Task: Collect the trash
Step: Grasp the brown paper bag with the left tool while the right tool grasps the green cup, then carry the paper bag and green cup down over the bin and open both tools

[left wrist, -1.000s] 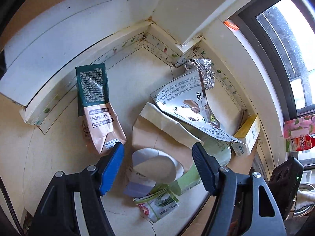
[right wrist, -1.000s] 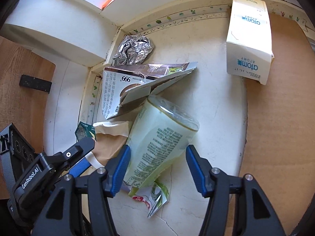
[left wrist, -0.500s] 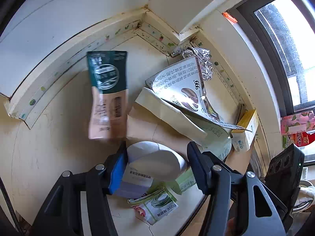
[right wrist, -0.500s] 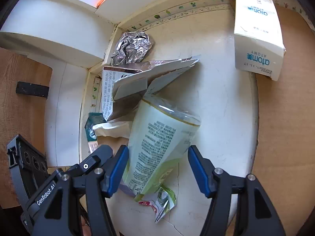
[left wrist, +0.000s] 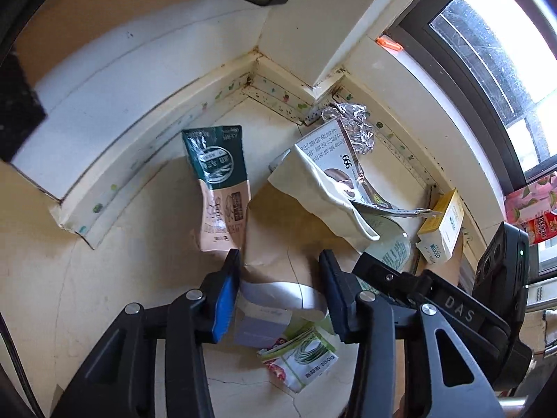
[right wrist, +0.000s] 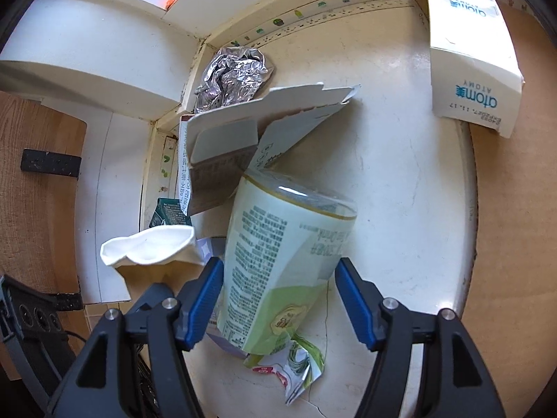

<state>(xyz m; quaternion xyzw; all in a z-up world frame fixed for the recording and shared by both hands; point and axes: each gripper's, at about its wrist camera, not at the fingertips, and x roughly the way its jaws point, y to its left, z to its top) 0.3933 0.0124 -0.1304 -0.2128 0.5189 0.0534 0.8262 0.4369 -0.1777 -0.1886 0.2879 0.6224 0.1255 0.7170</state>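
A: Left gripper [left wrist: 278, 278] jaws have just been closing; now narrowed around the brown paper bag [left wrist: 289, 223], contact not confirmed. Right gripper [right wrist: 278, 296] is held wide around the green cup [right wrist: 285, 254], pads apart from it.

B: Risk noted: the bag could tear or drag the flattened carton [left wrist: 334, 160] resting on it. Foil [right wrist: 233, 76] lies far; a wrapper [right wrist: 296, 365] is pinned near.

our left gripper [left wrist: 278, 292] has just been closing its jaws around the white cup [left wrist: 278, 296] and brown bag [left wrist: 289, 230], which now rise between them, the bag's pale mouth [left wrist: 323, 195] lifted toward the foil box [left wrist: 334, 153]. our right gripper [right wrist: 278, 299] has been opening about the green bottle [right wrist: 282, 261]. the green pouch [left wrist: 219, 188] now stands more upright.
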